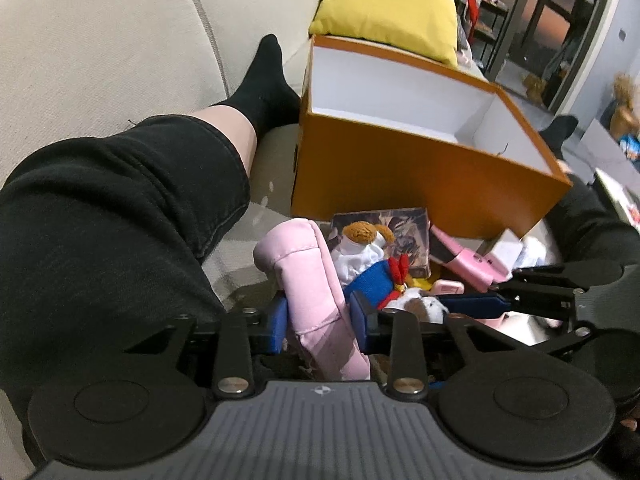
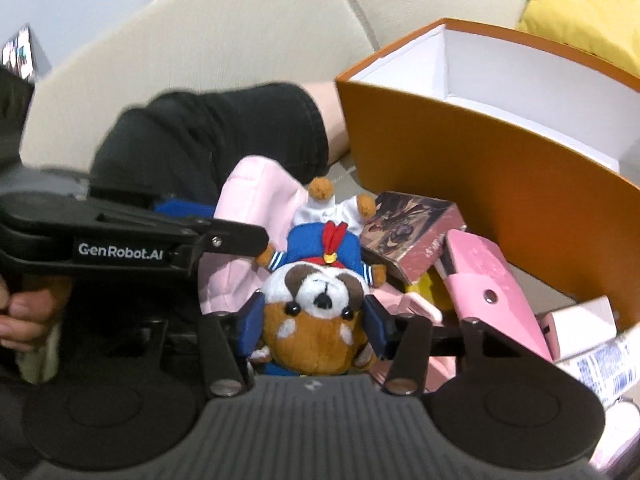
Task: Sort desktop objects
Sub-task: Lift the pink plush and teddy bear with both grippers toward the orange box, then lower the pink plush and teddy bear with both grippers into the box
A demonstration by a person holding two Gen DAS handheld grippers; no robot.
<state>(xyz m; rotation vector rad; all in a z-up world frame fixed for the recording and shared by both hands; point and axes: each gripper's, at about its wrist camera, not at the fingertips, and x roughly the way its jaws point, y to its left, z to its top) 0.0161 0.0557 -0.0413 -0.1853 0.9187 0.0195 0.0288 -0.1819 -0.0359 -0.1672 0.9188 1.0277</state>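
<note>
Gripping plush dog (image 2: 316, 312) | brown-white face, blue sailor top, red bow

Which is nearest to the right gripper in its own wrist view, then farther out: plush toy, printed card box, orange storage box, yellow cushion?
1. plush toy, between the right gripper pads.
2. printed card box, just beyond, to the right.
3. orange storage box, behind that.
4. yellow cushion, top right on the sofa.

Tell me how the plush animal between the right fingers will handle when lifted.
The plush animal looks soft, so it will probably squash under the fingers. Likely light. Held by the head, its blue-clad body would probably dangle limply.
</note>
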